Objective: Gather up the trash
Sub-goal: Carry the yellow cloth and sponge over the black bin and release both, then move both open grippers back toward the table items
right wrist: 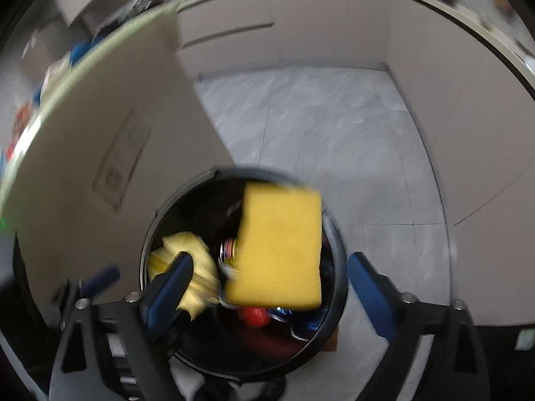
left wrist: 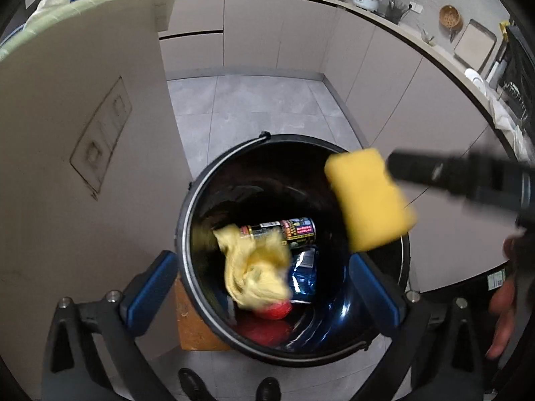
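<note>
A black bin stands on the floor below both grippers. Inside lie a printed can, a blue wrapper and something red. A yellow cloth, blurred, is loose in the bin under my left gripper, whose jaws stand wide with nothing between them. A yellow sponge hangs in the air over the bin's right rim. In the right wrist view the sponge is between the pads of my right gripper and touches neither. That gripper is open over the bin, with the cloth beside it.
A tall beige panel rises close on the bin's left. Grey floor tiles stretch behind the bin to the kitchen cabinets. A wooden board shows under the bin. A person's shoes and a hand are near.
</note>
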